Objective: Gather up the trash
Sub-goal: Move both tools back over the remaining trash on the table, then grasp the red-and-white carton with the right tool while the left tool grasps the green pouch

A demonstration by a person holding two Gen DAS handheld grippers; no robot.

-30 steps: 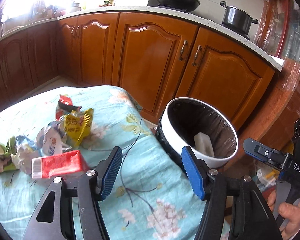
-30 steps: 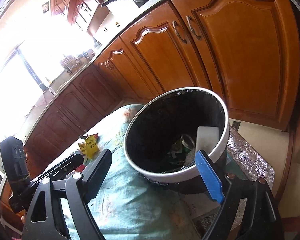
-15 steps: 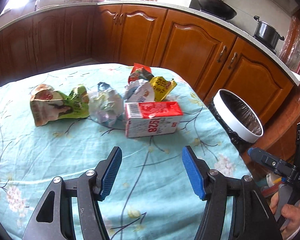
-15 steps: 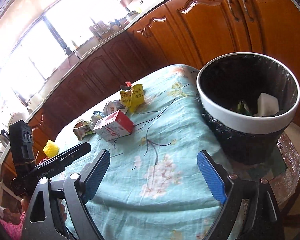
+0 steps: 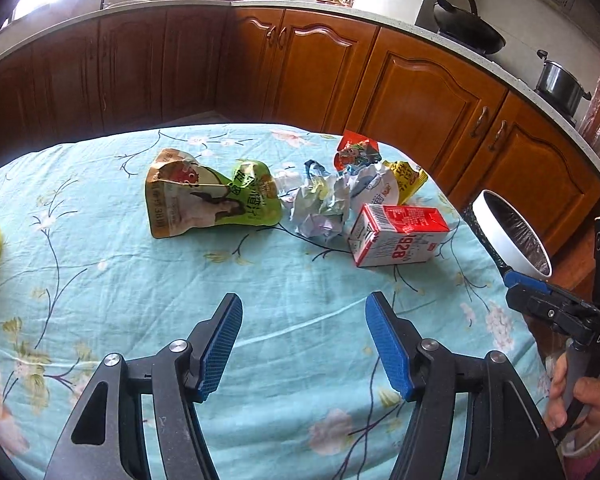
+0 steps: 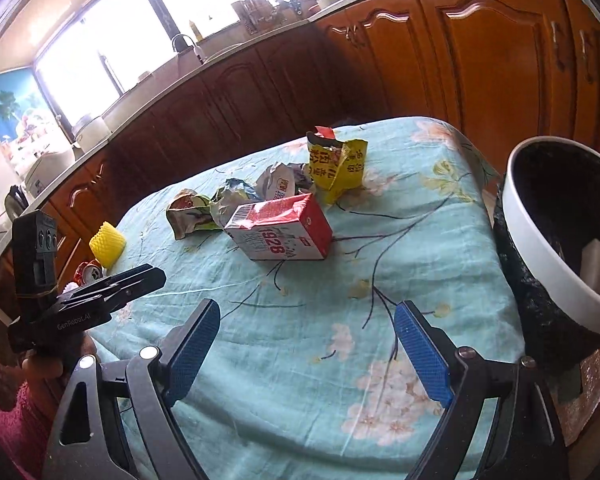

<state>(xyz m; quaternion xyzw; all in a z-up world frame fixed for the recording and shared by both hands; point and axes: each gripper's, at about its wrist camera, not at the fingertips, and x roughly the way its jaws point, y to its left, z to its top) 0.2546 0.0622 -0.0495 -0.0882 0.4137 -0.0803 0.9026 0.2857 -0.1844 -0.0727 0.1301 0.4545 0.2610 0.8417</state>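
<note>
Both grippers hover over a tabletop (image 5: 100, 280) draped in a teal floral cloth, and the trash lies in a loose cluster in the upper middle of the left wrist frame. From left to right there: a flattened green-and-tan pouch (image 5: 208, 200), a ball of crumpled paper (image 5: 320, 210), a red-and-white carton (image 5: 396, 234) lying on its side with "1928" printed on it, and behind them a red wrapper (image 5: 356, 152) and a yellow packet (image 5: 406, 180) — both partly hidden. At the right edge stands the white-rimmed bin (image 5: 508, 236), its black liner cut off by the frame. The left gripper (image 5: 304, 344) has its jaws wide and empty; the right gripper (image 6: 306, 356) likewise — wide, holding nothing.
</note>
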